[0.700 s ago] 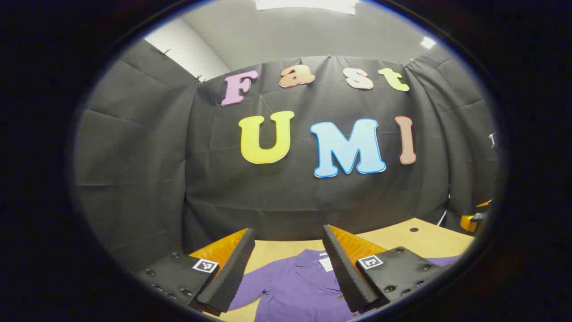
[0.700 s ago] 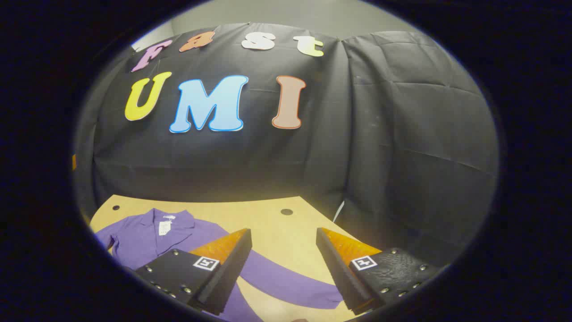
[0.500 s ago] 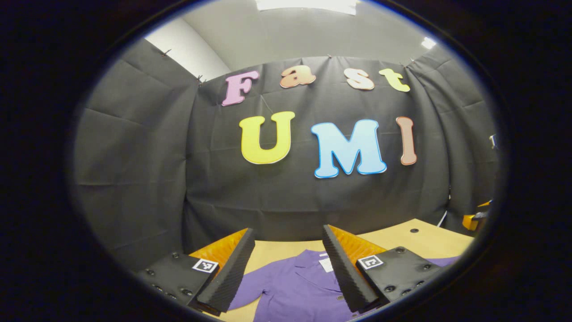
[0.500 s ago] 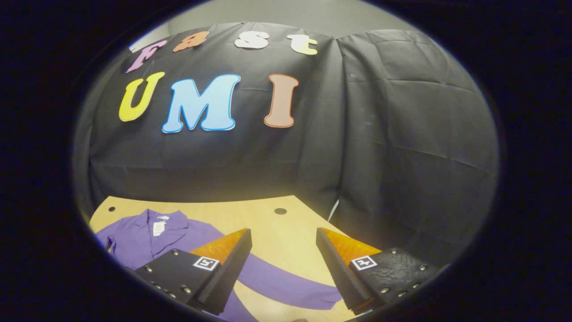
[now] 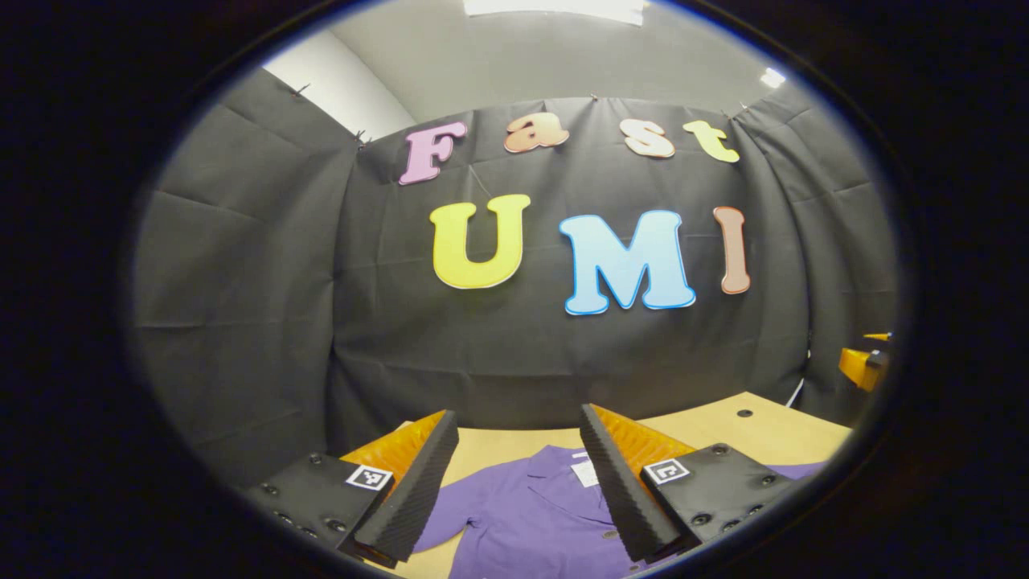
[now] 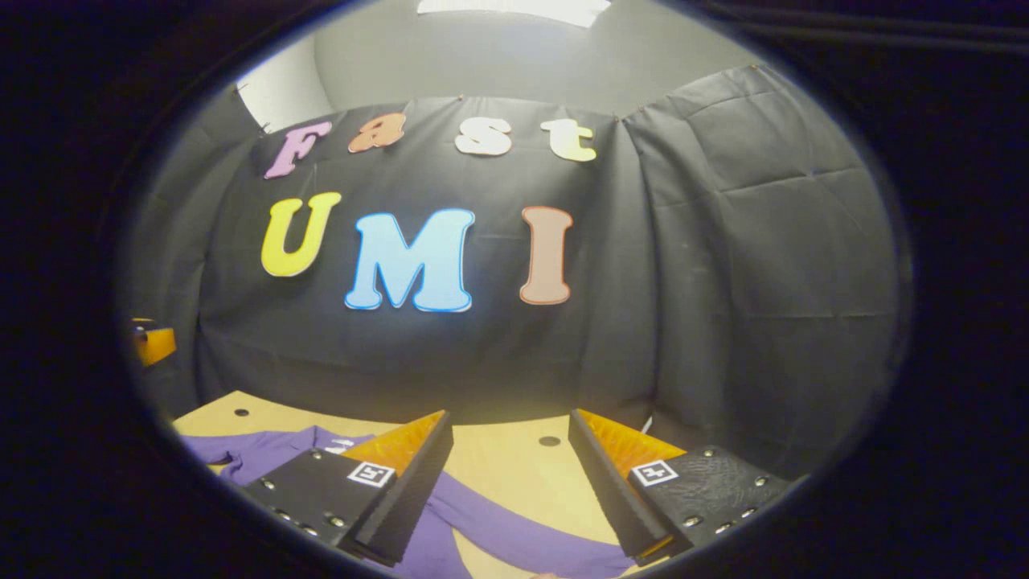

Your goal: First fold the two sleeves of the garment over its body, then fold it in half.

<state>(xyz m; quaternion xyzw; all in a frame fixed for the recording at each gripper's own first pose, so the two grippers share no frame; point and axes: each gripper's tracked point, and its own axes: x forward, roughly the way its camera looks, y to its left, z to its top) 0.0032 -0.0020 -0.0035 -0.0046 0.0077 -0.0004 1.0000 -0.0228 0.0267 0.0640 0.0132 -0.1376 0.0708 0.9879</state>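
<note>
I'm holding my left gripper [image 5: 518, 422] and right gripper [image 6: 510, 422] above the table [image 6: 498, 466], jaws apart, gripping nothing. Shirt [image 5: 530, 515] is lying flat below me, sleeve [image 6: 522, 539] spreading out under my right fingers.

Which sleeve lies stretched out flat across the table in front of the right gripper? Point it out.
The sleeve running between the right gripper's open fingers, spread out on the table away from the purple garment's collar.

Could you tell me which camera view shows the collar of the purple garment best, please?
The left gripper view: the collar lies between its open fingers, white tag beside it. The right gripper view catches the purple garment obliquely, mostly one sleeve stretched across the table, with the collar area low at the left, partly behind a finger.
</note>
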